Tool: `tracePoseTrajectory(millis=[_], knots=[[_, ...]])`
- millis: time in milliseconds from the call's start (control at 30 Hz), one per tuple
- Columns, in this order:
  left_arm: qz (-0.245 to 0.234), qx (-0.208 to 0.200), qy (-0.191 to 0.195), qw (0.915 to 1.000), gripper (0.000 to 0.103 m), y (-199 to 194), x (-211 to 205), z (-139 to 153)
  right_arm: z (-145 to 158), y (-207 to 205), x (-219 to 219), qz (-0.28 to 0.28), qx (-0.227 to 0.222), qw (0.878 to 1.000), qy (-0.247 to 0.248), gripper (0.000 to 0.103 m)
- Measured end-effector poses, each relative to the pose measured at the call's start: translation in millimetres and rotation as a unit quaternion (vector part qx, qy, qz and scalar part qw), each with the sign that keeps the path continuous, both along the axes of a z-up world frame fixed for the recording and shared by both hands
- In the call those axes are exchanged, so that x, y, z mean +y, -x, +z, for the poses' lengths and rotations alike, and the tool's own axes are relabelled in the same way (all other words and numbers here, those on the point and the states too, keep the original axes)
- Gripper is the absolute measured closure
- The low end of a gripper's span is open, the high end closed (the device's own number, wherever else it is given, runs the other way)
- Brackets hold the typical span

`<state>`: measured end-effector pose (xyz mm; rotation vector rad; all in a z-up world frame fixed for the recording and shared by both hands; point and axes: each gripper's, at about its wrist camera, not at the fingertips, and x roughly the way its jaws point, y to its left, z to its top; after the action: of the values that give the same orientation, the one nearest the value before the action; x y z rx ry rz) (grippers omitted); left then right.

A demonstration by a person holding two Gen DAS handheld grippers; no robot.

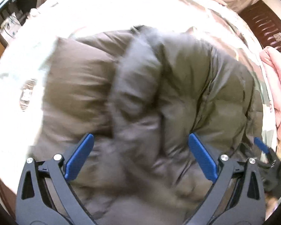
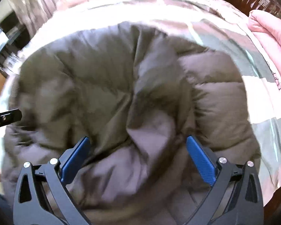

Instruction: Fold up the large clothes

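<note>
Olive puffer jacket (image 1: 187, 78) lies bunched on the bed (image 1: 95, 13) beneath both claws; left claw (image 1: 140, 140) and right claw (image 2: 137, 142) spread wide, gripping nothing.

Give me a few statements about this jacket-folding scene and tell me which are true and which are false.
1. The puffy jacket is olive-brown. True.
2. The left gripper is clamped shut on a sleeve. False: its jaws are spread wide with fabric between them.
3. The right gripper is open. True.
4. The jacket lies on a bare wooden floor. False: it lies on a pale checked bedsheet.
5. Pink bedding sits off to the right. True.
</note>
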<state>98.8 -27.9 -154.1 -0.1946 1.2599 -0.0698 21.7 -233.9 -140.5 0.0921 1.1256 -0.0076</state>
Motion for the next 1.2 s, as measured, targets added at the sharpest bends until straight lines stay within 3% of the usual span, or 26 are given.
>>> tracePoseTrajectory(millis=[67,133,200,267,333,400,467,533,567,600,633,733,767,800,900,1067,1133,1200], knots=[[0.012,0.009,-0.007,0.9999,0.002,13.6,28.9,9.6,13.8,18.8,-9.0,0.012,0.009,0.999,0.028,0.001],[0.036,0.029,0.014,0.9988,0.002,36.0,68.6,7.7,20.9,48.3,-27.9,-0.011,0.017,0.998,0.067,0.001],[0.074,0.055,0.03,0.9953,0.002,57.6,104.2,-7.2,18.7,78.3,-54.0,-0.064,0.03,0.994,0.079,0.001],[0.121,0.109,0.032,0.9861,0.002,89.8,135.8,-37.5,7.7,104.5,-80.4,-0.117,0.06,0.989,0.067,0.001],[0.146,0.158,0.041,0.9757,0.003,113.4,148.8,-61.5,-15.9,129.4,-115.2,-0.191,0.123,0.973,0.038,0.001],[0.141,0.195,0.047,0.9695,0.002,127.5,149.9,-80.1,-38.1,142.1,-136.0,-0.234,0.166,0.957,-0.038,0.001],[0.125,0.216,0.045,0.9673,0.002,131.4,144.9,-90.1,-60.7,148.0,-144.7,-0.248,0.204,0.94,-0.114,0.001],[0.116,0.237,0.053,0.9631,0.002,134.0,140.8,-100.5,-72.9,150.3,-141.6,-0.246,0.224,0.931,-0.151,0.001],[0.112,0.243,0.06,0.9616,0.002,134.5,138.9,-102.8,-75.3,151.3,-138.5,-0.242,0.228,0.928,-0.167,0.002],[0.107,0.247,0.069,0.9608,0.003,134.3,136.0,-103.5,-71.8,152.2,-133.3,-0.235,0.225,0.932,-0.158,0.009],[0.097,0.243,0.079,0.9619,0.008,135.6,133.0,-100.8,-66.6,152.0,-130.5,-0.224,0.209,0.935,-0.178,0.042],[0.09,0.218,0.121,0.9641,0.042,136.5,134.8,-90.1,-41.3,151.6,-118.1,-0.19,0.171,0.946,-0.202,0.081],[0.096,0.203,0.16,0.9612,0.059,140.4,140.0,-83.1,-33.1,151.3,-115.2,-0.178,0.154,0.947,-0.219,0.084],[0.104,0.192,0.195,0.9563,0.067,140.9,146.1,-76.7,-21.9,149.8,-111.0,-0.161,0.141,0.946,-0.243,0.086],[0.105,0.147,0.296,0.9381,0.08,135.3,162.0,-50.0,10.0,141.4,-106.1,-0.12,0.092,0.944,-0.293,0.089],[0.08,0.036,0.409,0.9083,0.082,92.5,183.5,17.0,76.0,90.8,-118.6,-0.077,0.001,0.926,-0.368,0.089],[0.087,-0.016,0.43,0.8982,0.082,65.8,196.5,42.7,93.0,54.1,-125.5,-0.079,-0.039,0.916,-0.393,0.09],[0.118,-0.076,0.422,0.8956,0.082,27.0,212.5,61.5,103.1,33.5,-124.9,-0.093,-0.083,0.912,-0.392,0.09]])
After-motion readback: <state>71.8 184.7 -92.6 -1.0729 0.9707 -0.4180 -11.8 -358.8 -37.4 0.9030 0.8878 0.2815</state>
